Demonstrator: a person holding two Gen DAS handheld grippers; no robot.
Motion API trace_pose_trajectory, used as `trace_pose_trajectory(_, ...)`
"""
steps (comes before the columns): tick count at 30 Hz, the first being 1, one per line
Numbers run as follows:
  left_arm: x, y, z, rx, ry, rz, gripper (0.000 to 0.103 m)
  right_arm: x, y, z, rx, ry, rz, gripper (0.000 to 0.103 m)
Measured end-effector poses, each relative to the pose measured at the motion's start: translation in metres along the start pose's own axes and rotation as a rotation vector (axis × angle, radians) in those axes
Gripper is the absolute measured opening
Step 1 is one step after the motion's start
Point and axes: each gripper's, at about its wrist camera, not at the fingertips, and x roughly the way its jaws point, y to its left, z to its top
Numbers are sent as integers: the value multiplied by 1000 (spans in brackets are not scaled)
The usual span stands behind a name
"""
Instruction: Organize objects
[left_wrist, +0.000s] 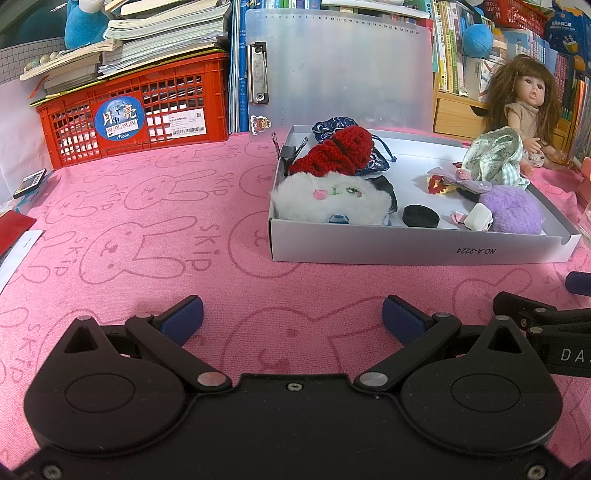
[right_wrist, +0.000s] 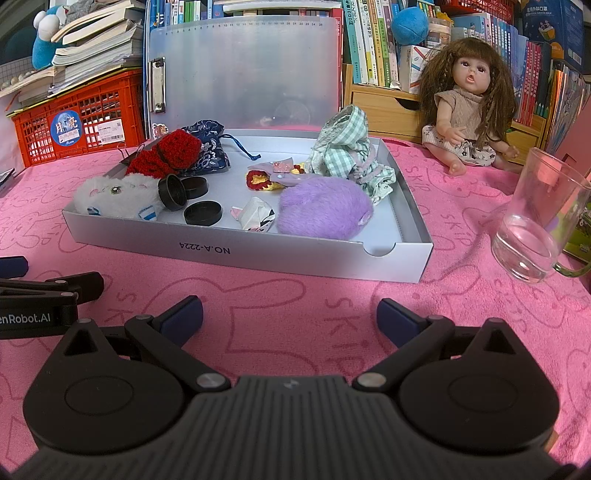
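A shallow grey box (right_wrist: 258, 254) (left_wrist: 406, 251) sits on the pink cloth. It holds a white plush (right_wrist: 114, 197) (left_wrist: 332, 199), a red knitted piece (right_wrist: 170, 151) (left_wrist: 336, 153), a blue pouch (right_wrist: 208, 142), black lids (right_wrist: 203, 212) (left_wrist: 421, 216), a purple plush (right_wrist: 321, 210) (left_wrist: 511, 208), green checked cloth (right_wrist: 351, 155) (left_wrist: 495, 157) and small bits. My left gripper (left_wrist: 293, 317) is open and empty, low over the cloth in front of the box's left end. My right gripper (right_wrist: 290, 315) is open and empty in front of the box.
A doll (right_wrist: 467, 107) (left_wrist: 528, 107) sits behind the box at the right. A glass mug (right_wrist: 539, 218) stands on the cloth to the right. A red crate (left_wrist: 136, 110) under books, a clipboard (left_wrist: 343, 70) and bookshelves line the back.
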Motion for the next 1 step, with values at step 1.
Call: trace_pose_trajectory(1, 0, 0, 0, 0, 0, 0, 103, 0, 0, 0, 0, 0, 0, 103)
